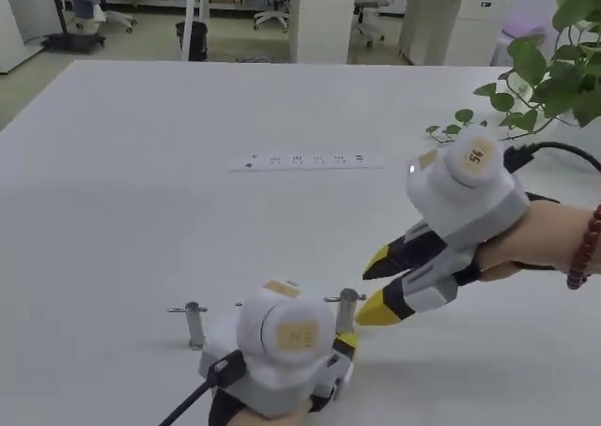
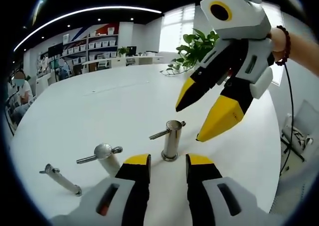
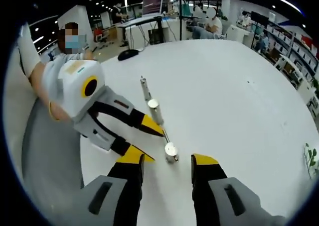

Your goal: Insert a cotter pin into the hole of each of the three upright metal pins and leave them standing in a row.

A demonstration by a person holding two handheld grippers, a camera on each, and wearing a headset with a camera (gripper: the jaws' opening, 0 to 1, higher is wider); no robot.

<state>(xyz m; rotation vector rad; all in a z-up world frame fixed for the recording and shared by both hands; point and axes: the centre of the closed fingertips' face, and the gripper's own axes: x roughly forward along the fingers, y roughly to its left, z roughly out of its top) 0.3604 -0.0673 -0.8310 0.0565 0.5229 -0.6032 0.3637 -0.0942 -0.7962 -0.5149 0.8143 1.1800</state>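
Upright in a row on the white surface [image 1: 141, 163] stood the nearest metal pin [image 2: 171, 140], the middle metal pin [image 2: 106, 155] and the far metal pin [image 2: 62, 180], counted outward from the left gripper [image 2: 168, 165]. A thin cotter pin [image 2: 158, 134] ran crosswise through the top of the nearest one, and similar cross-pieces showed at the tops of the other two. The left gripper sat low just behind the nearest metal pin, its fingers [image 2: 135, 166] spread to either side and holding nothing. The right gripper [image 1: 364, 297] hovered just beside that same pin, tilted down toward it, its fingers [image 1: 385, 306] likewise apart and empty. A power strip [image 1: 305, 160] lay flat farther back on the surface, and a plant [image 1: 554, 69] stood at its right edge
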